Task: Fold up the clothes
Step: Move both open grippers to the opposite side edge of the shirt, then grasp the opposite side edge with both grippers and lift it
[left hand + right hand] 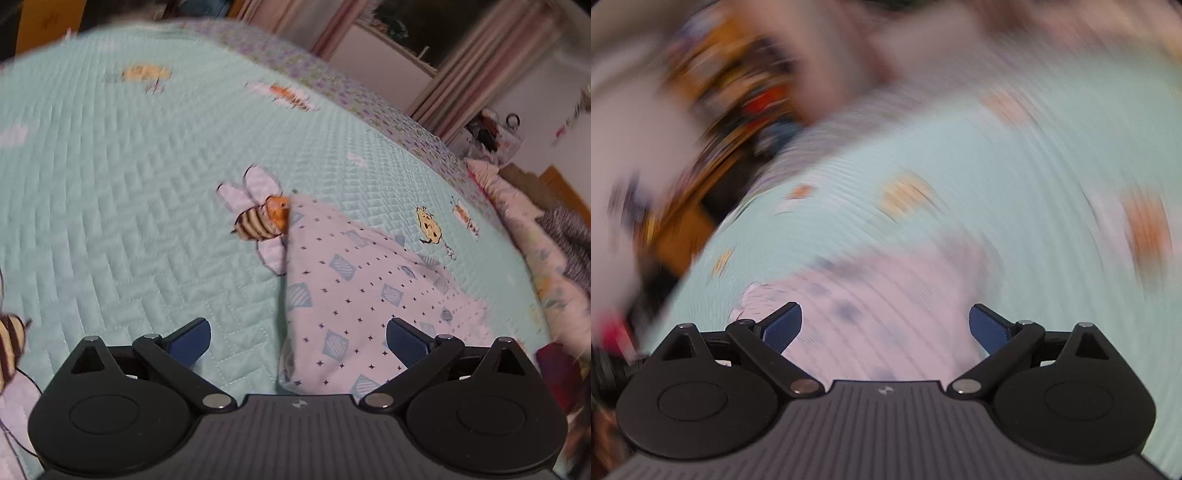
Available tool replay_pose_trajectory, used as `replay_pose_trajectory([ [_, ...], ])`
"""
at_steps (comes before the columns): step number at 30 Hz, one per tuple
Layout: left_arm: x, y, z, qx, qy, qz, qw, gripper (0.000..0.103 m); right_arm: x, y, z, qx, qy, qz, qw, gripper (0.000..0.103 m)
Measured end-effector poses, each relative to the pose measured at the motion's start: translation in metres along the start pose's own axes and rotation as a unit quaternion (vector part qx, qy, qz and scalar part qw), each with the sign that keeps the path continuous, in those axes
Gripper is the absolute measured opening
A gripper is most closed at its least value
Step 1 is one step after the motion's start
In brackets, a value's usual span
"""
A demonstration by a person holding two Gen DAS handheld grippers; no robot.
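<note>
Hovering tilted downward, left claw (pixel 298 341) and right claw (pixel 885 326) gape wide above the garment (pixel 354 295), bare quilt (pixel 110 184) leftward.

The view is heavily motion-blurred. The right claw (pixel 885 326) stands wide apart, its blue pads (pixel 783 326) pressing on nothing. Beyond and between them a pale pink patterned garment (pixel 886 288) lies on a mint-green quilted bedspread (pixel 1015 155) with orange motifs. Blurred clutter (pixel 738 92) fills the upper left.
</note>
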State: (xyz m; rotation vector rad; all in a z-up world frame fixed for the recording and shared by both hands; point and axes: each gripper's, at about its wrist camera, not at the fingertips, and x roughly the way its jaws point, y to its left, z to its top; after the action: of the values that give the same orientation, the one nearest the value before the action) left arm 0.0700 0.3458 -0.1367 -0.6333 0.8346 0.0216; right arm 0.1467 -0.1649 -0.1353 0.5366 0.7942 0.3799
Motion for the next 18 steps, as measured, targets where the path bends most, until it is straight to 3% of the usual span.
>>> replay_pose_trajectory([
  [3,0.014,0.015,-0.001,-0.034,0.026,-0.003,0.9991,0.101,0.007,-0.039,-0.041,0.071,0.020,0.027,0.997,0.097],
  [5,0.018,0.019,-0.001,-0.041,0.024,-0.009,0.9988,0.102,0.005,-0.032,-0.055,0.070,-0.007,0.044,0.997,0.099],
  [13,0.055,0.016,0.020,-0.049,0.062,-0.065,0.9948,0.102,0.042,-0.041,-0.026,0.092,0.032,0.109,0.989,0.100],
  [18,0.086,0.007,0.034,-0.057,0.096,-0.127,0.9856,0.102,0.056,-0.045,-0.017,0.079,0.046,0.148,0.985,0.100],
])
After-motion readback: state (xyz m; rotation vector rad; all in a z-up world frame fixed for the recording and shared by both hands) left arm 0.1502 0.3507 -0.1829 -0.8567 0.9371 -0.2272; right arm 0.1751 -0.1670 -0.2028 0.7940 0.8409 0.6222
